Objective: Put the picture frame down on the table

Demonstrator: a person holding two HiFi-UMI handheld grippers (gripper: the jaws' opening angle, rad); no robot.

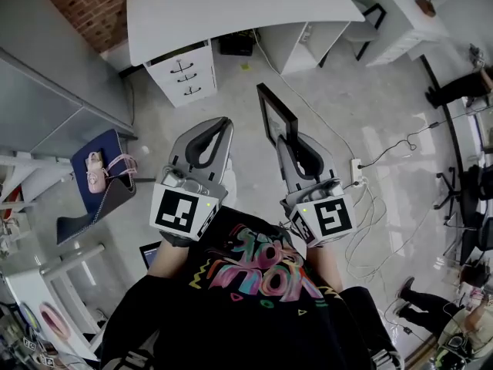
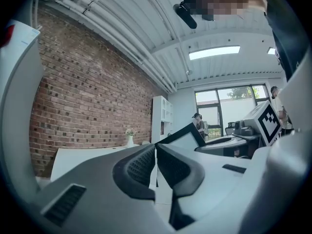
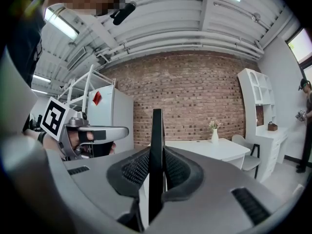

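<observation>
In the head view my right gripper (image 1: pixel 290 140) is shut on a black picture frame (image 1: pixel 276 114), which stands upright on edge out of its jaws, above the floor. The right gripper view shows the frame (image 3: pixel 156 145) edge-on, clamped between both pads of the right gripper (image 3: pixel 156 165). My left gripper (image 1: pixel 223 124) is held beside it at the same height, shut with nothing in it; its pads meet in the left gripper view (image 2: pixel 155 149), where the frame (image 2: pixel 185 136) shows to the right. The white table (image 1: pixel 231 6) stands ahead, its top bare apart from a small vase (image 3: pixel 215 130).
A white drawer unit (image 1: pixel 185 72) sits under the table's left end, and a chair (image 1: pixel 370 25) stands at its right. Cables (image 1: pixel 377 206) and a power strip (image 1: pixel 356 172) lie on the floor to the right. A blue seat (image 1: pixel 100 172) is at left, and a white shelf (image 3: pixel 258 106) at far right.
</observation>
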